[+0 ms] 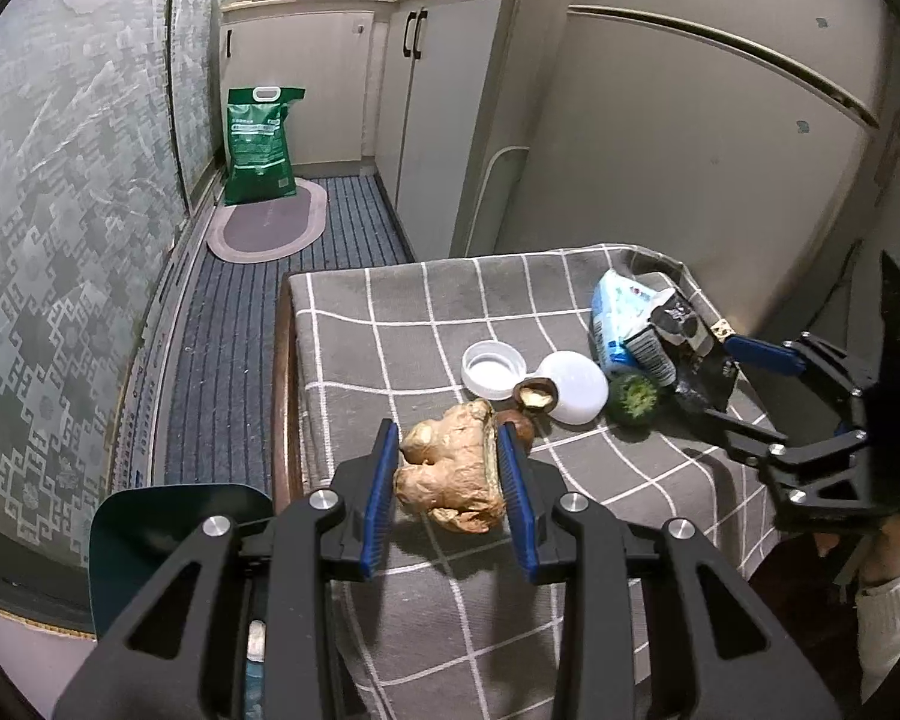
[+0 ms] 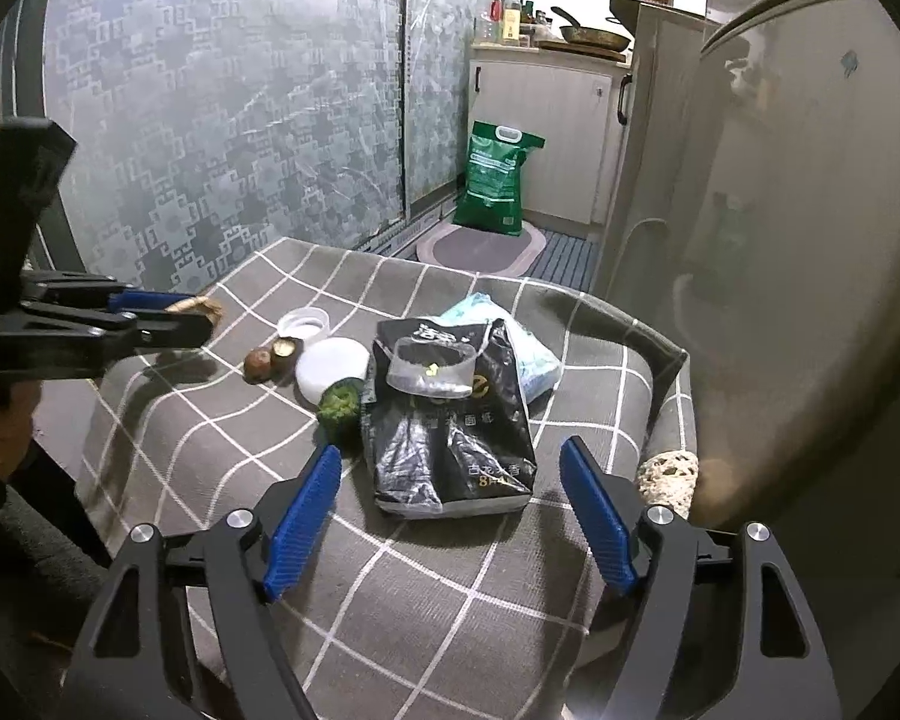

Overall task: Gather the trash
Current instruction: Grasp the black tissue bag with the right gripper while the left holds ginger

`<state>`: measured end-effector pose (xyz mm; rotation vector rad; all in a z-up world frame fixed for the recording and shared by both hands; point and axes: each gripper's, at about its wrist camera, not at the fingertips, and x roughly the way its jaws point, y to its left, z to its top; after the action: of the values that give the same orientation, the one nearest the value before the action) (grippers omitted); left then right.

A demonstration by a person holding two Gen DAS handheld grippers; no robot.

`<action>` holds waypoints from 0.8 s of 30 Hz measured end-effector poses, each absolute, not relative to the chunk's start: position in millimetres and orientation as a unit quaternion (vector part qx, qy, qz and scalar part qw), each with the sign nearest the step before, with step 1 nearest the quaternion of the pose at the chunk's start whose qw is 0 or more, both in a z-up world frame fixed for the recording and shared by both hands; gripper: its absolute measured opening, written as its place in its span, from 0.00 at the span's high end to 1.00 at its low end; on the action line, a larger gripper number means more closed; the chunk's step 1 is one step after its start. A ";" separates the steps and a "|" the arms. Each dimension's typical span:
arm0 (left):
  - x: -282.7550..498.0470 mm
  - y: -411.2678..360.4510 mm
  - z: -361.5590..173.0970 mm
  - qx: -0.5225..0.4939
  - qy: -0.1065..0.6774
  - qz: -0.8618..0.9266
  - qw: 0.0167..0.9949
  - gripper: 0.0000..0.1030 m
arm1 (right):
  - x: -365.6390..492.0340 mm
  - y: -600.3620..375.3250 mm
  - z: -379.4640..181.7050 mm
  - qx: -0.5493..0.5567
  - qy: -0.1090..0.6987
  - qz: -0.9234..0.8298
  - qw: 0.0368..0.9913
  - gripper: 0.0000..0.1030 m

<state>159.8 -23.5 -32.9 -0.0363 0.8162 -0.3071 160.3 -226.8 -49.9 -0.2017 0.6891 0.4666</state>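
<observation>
My left gripper is shut on a piece of ginger and holds it above the near left corner of the checked cloth; it also shows in the right wrist view. My right gripper is open and empty, just in front of a black plastic bag. On the cloth lie two brown nut shells, a white lid, a white ring cap, a green broccoli piece and a blue-white wrapper.
A dark green bin edge sits on the floor at the table's left. A fridge stands to the right, cabinets behind. A green sack and an oval mat lie on the far floor. A patterned glass door runs along the left.
</observation>
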 end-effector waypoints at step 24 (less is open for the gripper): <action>143.2 -6.3 -14.0 -0.023 0.369 -0.151 0.917 0.65 | 175.5 -215.2 -48.4 -0.093 0.342 0.209 0.911 0.51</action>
<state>143.2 -6.3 -14.0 -0.0482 0.7596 -0.3104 175.5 -215.2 -48.4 -0.1925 0.7054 0.4311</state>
